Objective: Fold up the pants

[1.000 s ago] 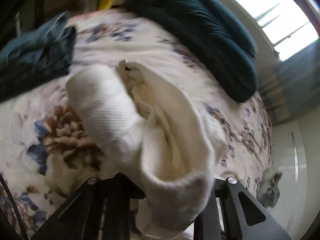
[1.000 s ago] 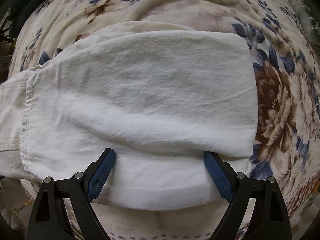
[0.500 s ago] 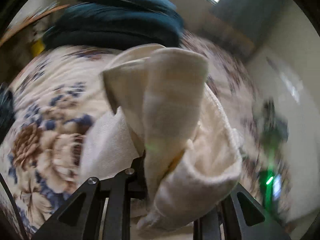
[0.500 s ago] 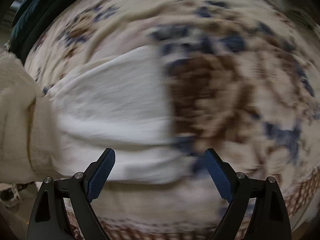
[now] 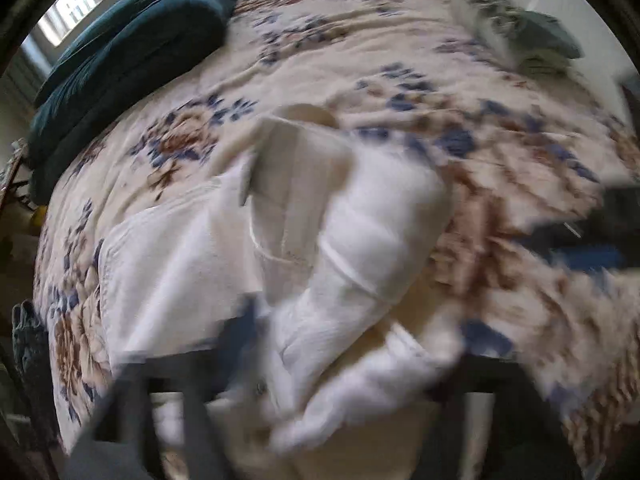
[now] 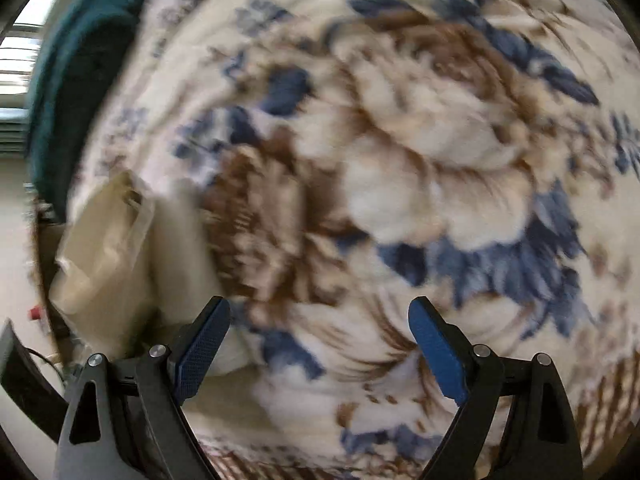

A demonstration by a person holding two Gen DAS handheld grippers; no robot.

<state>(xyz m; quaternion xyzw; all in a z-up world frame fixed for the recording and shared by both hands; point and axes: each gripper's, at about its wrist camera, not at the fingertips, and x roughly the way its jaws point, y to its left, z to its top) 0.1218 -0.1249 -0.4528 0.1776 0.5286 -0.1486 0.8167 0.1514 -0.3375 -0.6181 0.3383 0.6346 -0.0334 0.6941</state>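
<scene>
Your left gripper (image 5: pixel 320 364) clamps the half-folded pants (image 5: pixel 280 240), right gripper (image 6: pixel 320 344) apart w/ nothing inside, so approx. one fold left on the blanket (image 6: pixel 400 160).

A: Surface?
B: A bed, covered by a cream floral blanket (image 5: pixel 320 40) with brown blooms and blue leaves. Close up in the right wrist view, the blanket (image 6: pixel 400 160) fills nearly everything, blurred.
A: What lies on it?
B: White pants (image 5: pixel 224 248), bunched, the near end lifted off the cover; a cream edge of them (image 6: pixel 104 240) shows at the left in the right wrist view. A dark teal folded cloth (image 5: pixel 120 64) lies along the far left edge, by the window. A grey-green patterned cloth (image 5: pixel 520 36) sits at the far right corner, well apart from the pants.
</scene>
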